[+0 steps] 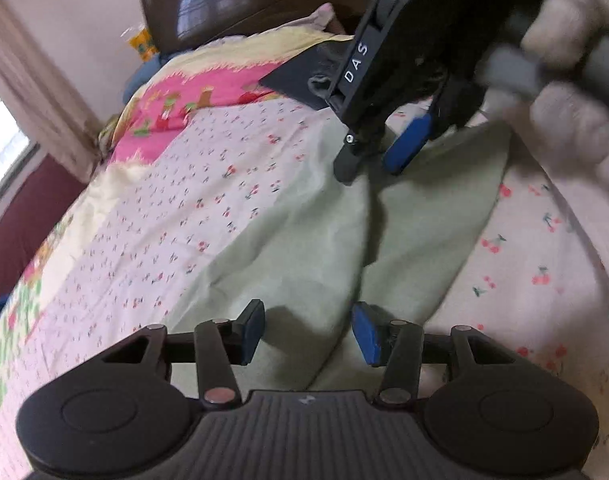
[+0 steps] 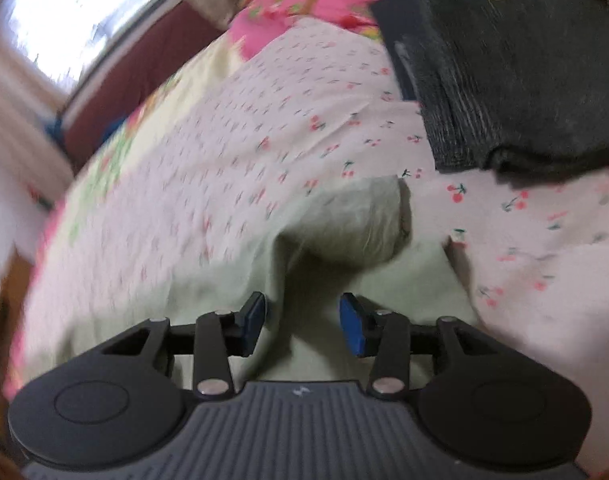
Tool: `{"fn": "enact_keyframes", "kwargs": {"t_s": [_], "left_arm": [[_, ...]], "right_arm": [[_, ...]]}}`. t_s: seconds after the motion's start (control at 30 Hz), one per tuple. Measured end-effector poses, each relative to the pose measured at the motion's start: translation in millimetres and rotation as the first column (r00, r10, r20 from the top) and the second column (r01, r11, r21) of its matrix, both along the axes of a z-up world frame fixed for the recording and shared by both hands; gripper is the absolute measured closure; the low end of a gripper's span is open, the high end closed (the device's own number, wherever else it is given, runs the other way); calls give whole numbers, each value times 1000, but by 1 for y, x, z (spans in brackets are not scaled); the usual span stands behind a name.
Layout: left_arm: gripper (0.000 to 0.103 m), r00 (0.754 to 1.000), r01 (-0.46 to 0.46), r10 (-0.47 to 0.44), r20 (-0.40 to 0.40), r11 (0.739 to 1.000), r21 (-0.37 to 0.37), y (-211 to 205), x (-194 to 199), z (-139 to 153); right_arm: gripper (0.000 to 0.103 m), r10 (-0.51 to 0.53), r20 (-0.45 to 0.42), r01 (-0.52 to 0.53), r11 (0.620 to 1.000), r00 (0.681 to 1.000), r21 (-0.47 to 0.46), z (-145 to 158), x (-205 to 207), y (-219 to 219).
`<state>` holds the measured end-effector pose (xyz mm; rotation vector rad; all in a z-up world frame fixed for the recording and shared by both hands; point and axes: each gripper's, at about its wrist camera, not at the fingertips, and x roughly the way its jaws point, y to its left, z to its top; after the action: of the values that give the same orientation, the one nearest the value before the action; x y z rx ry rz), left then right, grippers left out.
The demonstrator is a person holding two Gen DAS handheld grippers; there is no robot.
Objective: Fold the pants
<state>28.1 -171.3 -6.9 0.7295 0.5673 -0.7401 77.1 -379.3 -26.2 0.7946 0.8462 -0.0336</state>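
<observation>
1. Pale green pants (image 1: 304,236) lie spread on the cherry-print bed (image 1: 192,200).
2. Left tool (image 1: 308,330) hovers spread over the near cloth, pinching nothing.
3. Right tool (image 2: 302,322), also spread and empty, hangs above the pants' far end, near folded dark clothes (image 2: 524,80).

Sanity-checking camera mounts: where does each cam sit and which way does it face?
Left wrist: on the left gripper, angled down at the light green pants; shows the right gripper and a gloved hand.
Right wrist: on the right gripper, angled down at the pants' bunched end.
Shared: pants, cherry-print sheet, folded dark garment.
</observation>
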Motion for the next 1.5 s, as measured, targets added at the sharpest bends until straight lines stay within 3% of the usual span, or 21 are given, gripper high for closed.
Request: {"fn": "enact_keyframes", "kwargs": {"t_s": [0.07, 0.13, 0.2, 0.27, 0.37, 0.47, 0.57, 0.63, 0.67, 0.7, 0.77, 0.9, 1.2, 1.3, 1.37, 1.4, 1.47, 1.5], "left_arm": [[54, 1000, -29, 29, -9, 1000, 1, 3, 9, 3], [69, 998, -59, 58, -36, 998, -17, 7, 18, 8], [78, 995, -85, 83, -55, 996, -37, 12, 28, 15], [79, 994, -104, 102, -29, 993, -58, 15, 34, 24], [80, 993, -117, 117, -6, 988, -101, 22, 37, 42], [80, 994, -109, 111, 5, 984, -138, 28, 33, 60], [80, 998, -63, 61, -21, 990, -125, 33, 20, 59], [79, 999, -15, 12, -40, 997, -69, 30, 6, 43], [79, 999, 8, -10, -40, 1000, -26, 27, -2, 31], [79, 999, 31, -30, -41, 999, 24, 25, -9, 17], [78, 997, 72, -68, -44, 992, 99, 21, -22, -7], [78, 996, 94, -92, -23, 988, 119, 18, -33, -14], [67, 999, 43, -43, 7, 998, 42, 10, -17, 4], [57, 999, 36, -37, 9, 999, 32, 11, -16, 6], [55, 999, 37, -38, 13, 998, 43, 11, -18, 4], [55, 999, 37, -38, 16, 998, 52, 11, -18, 2], [55, 999, 37, -38, 17, 998, 54, 10, -17, 0], [55, 999, 38, -39, 14, 998, 50, 10, -16, 0]], "right_arm": [[59, -48, 37, 45, 996, 998, 79, -3, 1, -7], [66, -43, 90, 39, 998, 995, 50, 8, 3, -7], [91, -18, 136, 19, 1000, 991, -7, 23, 5, -4], [97, -18, 157, 22, 999, 987, -24, 36, 10, -5], [99, -6, 211, 15, 999, 977, -41, 61, 7, -5], [99, 21, 234, -1, 997, 972, -83, 82, -6, -4], [94, 22, 168, 0, 992, 986, -130, 79, -26, -4], [91, 34, 60, -21, 979, 998, -204, 58, -35, -3], [76, 18, 7, -16, 975, 1000, -224, 45, -41, -5], [70, -5, -32, -2, 977, 999, -212, 30, -47, -9], [71, -45, -69, 35, 990, 997, -140, 8, -58, -21], [69, -154, 9, 154, 988, 988, 19, 0, -70, -43], [65, -151, 61, 155, 985, 987, -69, 5, -22, -49], [52, -114, 48, 116, 992, 992, -43, 2, -10, -50], [54, -130, 4, 130, 988, 992, -81, 1, -7, -49], [59, -130, 9, 131, 988, 991, -88, 2, -7, -50], [61, -136, 25, 138, 985, 990, -107, 8, -12, -53], [68, -137, 45, 141, 981, 990, -133, 13, -15, -53]]}}
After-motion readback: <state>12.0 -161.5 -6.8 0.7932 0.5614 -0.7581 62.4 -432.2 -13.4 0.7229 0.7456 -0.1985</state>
